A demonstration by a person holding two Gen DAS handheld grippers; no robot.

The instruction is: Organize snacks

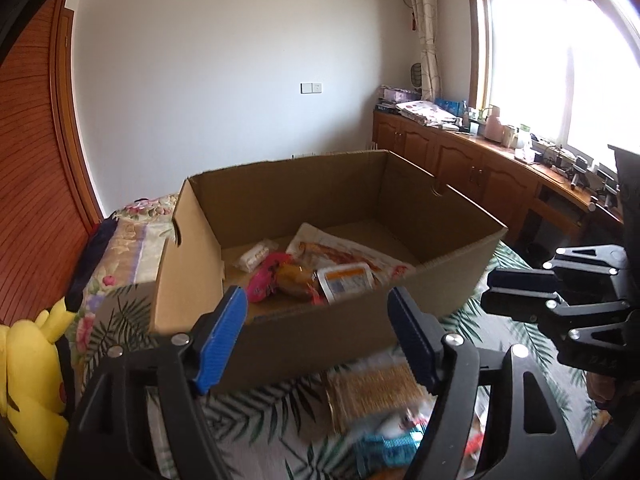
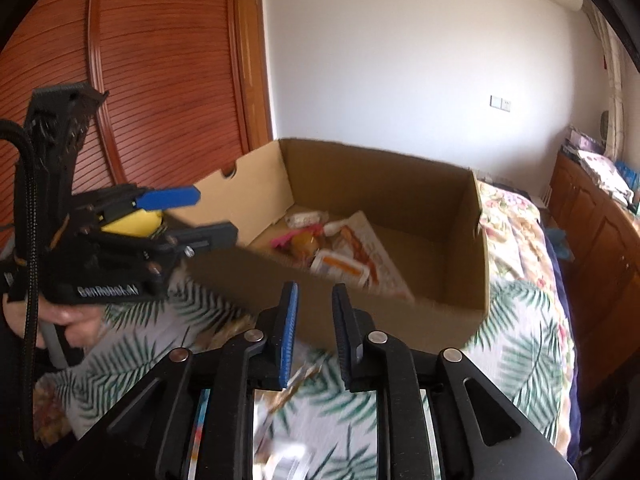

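Two black hand-held grippers with blue finger pads point toward an open brown cardboard box point(image 1: 280, 332) on a leaf-patterned bedspread point(image 2: 516, 344). Nearest, the left gripper point(image 1: 318, 336) has its jaws spread wide with nothing between them. At its 6 o'clock, blurred loose snack packets point(image 1: 372, 396) lie on the bedspread before the box. The right gripper point(image 2: 314, 336) has its jaws only narrowly apart, also empty. Farther on, inside the box, lie a pink wrapper point(image 1: 262, 280), a white tray with an orange label point(image 1: 346, 280) and a large flat printed pouch point(image 1: 340, 248). A yellow plush toy point(image 1: 28, 380) sits at 9 o'clock.
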